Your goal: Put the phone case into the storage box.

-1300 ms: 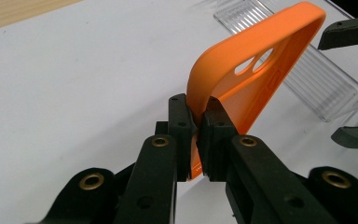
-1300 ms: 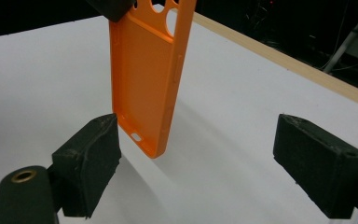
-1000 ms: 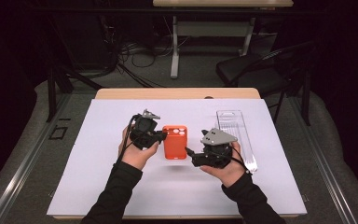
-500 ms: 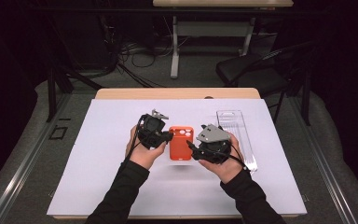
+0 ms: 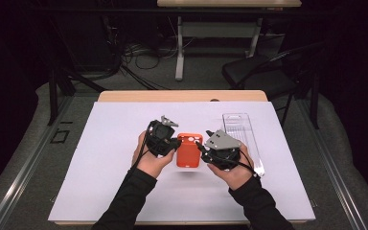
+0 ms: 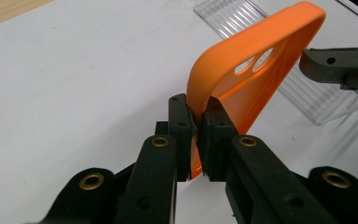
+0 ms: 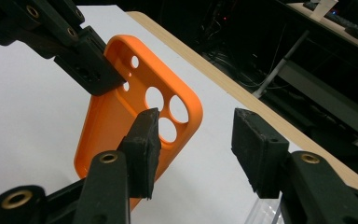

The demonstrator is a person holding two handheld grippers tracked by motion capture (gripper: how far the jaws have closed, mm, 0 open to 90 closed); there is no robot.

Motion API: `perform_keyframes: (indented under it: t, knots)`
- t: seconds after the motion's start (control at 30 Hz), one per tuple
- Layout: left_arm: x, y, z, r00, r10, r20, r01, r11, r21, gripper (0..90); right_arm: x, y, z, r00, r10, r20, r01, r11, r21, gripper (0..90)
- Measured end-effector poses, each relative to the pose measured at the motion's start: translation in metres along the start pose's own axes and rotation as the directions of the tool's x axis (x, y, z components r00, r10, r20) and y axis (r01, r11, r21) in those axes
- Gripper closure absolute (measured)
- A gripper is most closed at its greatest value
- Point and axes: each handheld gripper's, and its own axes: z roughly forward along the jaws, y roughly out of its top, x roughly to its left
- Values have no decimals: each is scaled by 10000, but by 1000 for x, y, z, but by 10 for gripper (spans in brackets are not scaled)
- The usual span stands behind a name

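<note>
We note the orange phone case lifted off the white surface, between both hands. Left gripper clamped on its side wall. Right gripper jaws apart, the case's camera-hole end just left of them; right is nearer that free edge.

Orange phone case, tilted, lifted off table

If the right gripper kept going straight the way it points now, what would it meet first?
Most likely the orange phone case: the right gripper is open beside it, one jaw by the case's edge near the camera holes. The left gripper clamps the far edge. Depth is unclear.
</note>
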Motion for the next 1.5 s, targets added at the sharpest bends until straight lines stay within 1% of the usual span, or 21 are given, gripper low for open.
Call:
perform_keyframes:
  t: [0.07, 0.2, 0.27, 0.33, 0.43, 0.5, 0.63, 0.73, 0.8, 1.07, 1.5]
  knots:
    - [-1, 0, 0, 10000, 52, 6, -52, 10000, 14, 845, 0, 0, -1, 10000, -65, 63, 66, 10000, -54, 534]
    - [-4, 0, 1, 9999, 105, 9, -105, 9999, 51, 845, 0, -1, -1, 9999, 34, -155, -34, 10000, 1, 550]
    - [-5, 0, 2, 9999, 110, 15, -110, 9999, 34, 845, 0, -1, -1, 10000, -24, -7, 24, 10000, -2, 569]
    - [-6, -1, 2, 9999, 122, 3, -122, 9999, 50, 845, 0, -1, -2, 9999, 75, -73, -75, 10000, 10, 598]
    - [-7, -1, 1, 9999, 144, 8, -144, 9999, 69, 845, 1, -2, -2, 9999, 147, 2, -147, 9999, 70, 635]
    - [-7, -1, 1, 9999, 156, -14, -156, 9998, 75, 845, 0, -2, -2, 9995, 308, -81, -307, 9995, 88, 659]
    - [-8, -2, 1, 9998, 196, -52, -195, 9998, 100, 845, 1, -3, -1, 9988, 459, -165, -458, 9989, 56, 694]
    - [-9, -2, 1, 9997, 255, -34, -254, 9996, 139, 845, 2, -3, -1, 9986, 466, -245, -465, 9989, 47, 721]
    - [-10, -2, 2, 9997, 251, -27, -251, 9996, 124, 845, 3, -3, -2, 9988, 455, -173, -454, 9989, 76, 734]
    - [-12, -2, 2, 9995, 315, -59, -314, 9993, 180, 845, 3, -3, -1, 9988, 471, -121, -469, 9988, 143, 772]
    - [-13, -3, 3, 9992, 402, -74, -401, 9990, 205, 845, 5, -3, 0, 9993, 377, 5, -377, 9989, 291, 777]
